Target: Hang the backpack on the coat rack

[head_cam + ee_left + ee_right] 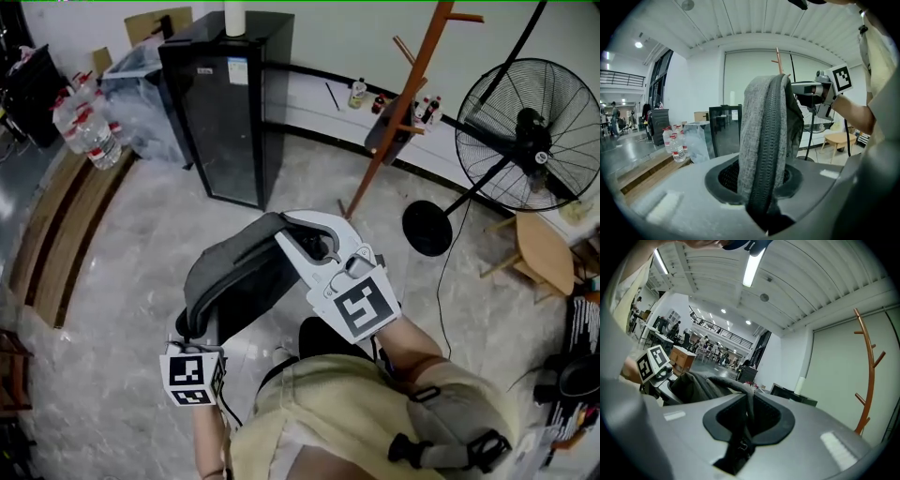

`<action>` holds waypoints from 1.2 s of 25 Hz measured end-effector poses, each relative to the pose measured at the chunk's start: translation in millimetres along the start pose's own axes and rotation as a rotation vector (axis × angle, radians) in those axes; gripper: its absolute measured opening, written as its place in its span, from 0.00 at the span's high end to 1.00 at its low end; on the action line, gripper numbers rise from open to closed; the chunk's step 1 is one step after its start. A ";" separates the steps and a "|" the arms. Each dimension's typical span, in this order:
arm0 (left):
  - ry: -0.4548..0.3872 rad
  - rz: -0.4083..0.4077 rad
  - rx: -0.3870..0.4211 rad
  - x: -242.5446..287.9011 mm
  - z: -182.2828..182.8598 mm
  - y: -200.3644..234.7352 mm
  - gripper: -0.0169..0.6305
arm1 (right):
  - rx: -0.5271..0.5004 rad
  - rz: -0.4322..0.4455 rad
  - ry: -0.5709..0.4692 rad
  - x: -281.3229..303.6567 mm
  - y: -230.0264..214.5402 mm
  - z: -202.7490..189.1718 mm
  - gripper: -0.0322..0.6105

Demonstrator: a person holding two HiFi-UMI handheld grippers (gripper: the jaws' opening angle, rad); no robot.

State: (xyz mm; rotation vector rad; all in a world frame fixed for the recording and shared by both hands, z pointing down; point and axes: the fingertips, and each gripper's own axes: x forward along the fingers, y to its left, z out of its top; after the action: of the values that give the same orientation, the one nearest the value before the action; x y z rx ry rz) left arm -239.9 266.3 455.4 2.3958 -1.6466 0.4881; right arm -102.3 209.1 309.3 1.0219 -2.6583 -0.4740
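Head view: we hold the backpack point(234, 281) well short of the rack point(398, 103), the left gripper point(200, 330) at the end farther from the rack and the right gripper point(314, 246) at the nearer end.

Left gripper view: our jaws pinch a grey zippered fold, with the rack beyond it.

Right gripper view: our jaws clamp a dark strap point(743, 397), left of the rack.

We judge this to be the carry. Next, the strap must rise above a peg and drop over it.

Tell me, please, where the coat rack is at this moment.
In the head view the coat rack stands at upper right, between the black cabinet on its left and the standing fan on its right.
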 end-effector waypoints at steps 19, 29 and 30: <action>-0.001 -0.178 -0.008 171.4 57.3 44.2 0.82 | -0.108 -0.158 0.085 87.9 -118.4 -42.0 0.88; -0.001 -0.270 0.102 266.7 109.7 37.8 0.82 | -0.137 -0.310 0.146 93.3 -198.6 -71.9 0.88; -0.003 -0.286 0.108 275.5 114.6 34.6 0.82 | -0.134 -0.324 0.149 91.5 -206.4 -74.0 0.88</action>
State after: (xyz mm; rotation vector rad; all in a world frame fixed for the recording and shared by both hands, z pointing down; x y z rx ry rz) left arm -163.6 -24.3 451.3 2.6526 -1.2767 0.5330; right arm -18.9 -13.3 308.0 1.3931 -2.3055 -0.6055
